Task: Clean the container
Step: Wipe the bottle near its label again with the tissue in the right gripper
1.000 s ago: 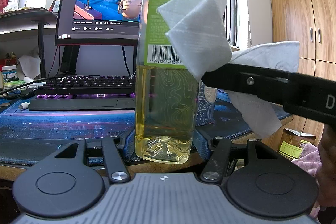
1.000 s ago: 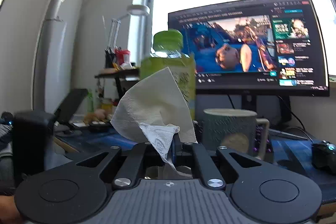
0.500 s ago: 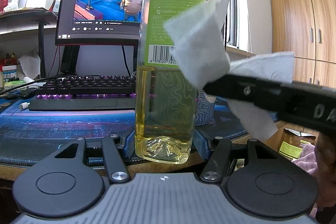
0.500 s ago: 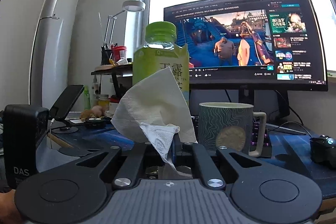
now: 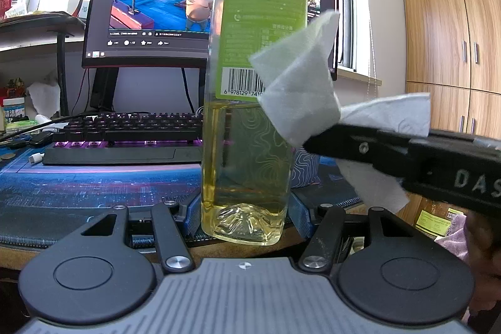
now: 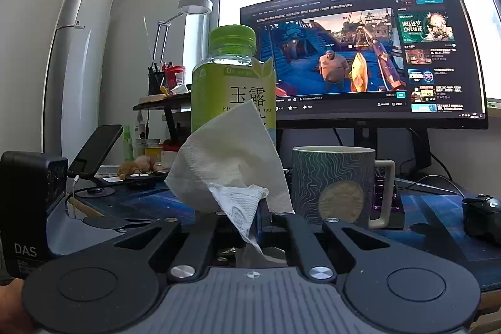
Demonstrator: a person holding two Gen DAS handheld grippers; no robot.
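- Left wrist view: the left gripper (image 5: 247,221) has its jaws closed on the base of the tea bottle (image 5: 250,102), gripping it low down. The bottle stands upright right in front of the camera, about half full of yellow tea, green cap on, at the near edge of the desk mat (image 5: 78,180). The right gripper (image 5: 316,143) comes in from the right, and its paper towel (image 5: 300,89) sits against the bottle's side, around the barcode.
- Right wrist view: jaws squeezed together on the paper towel (image 6: 231,168), which fans up out of the tips. The bottle (image 6: 233,89) is directly behind the wad, close enough that I can't tell contact from here. A patterned mug (image 6: 338,183) stands just to its right, with the monitor (image 6: 363,52) behind.
- My read: we're mid-wipe on the bottle's side.
- The next move probably needs the towel dragged along the label while the left hand holds the bottle steady, without knocking the mug.
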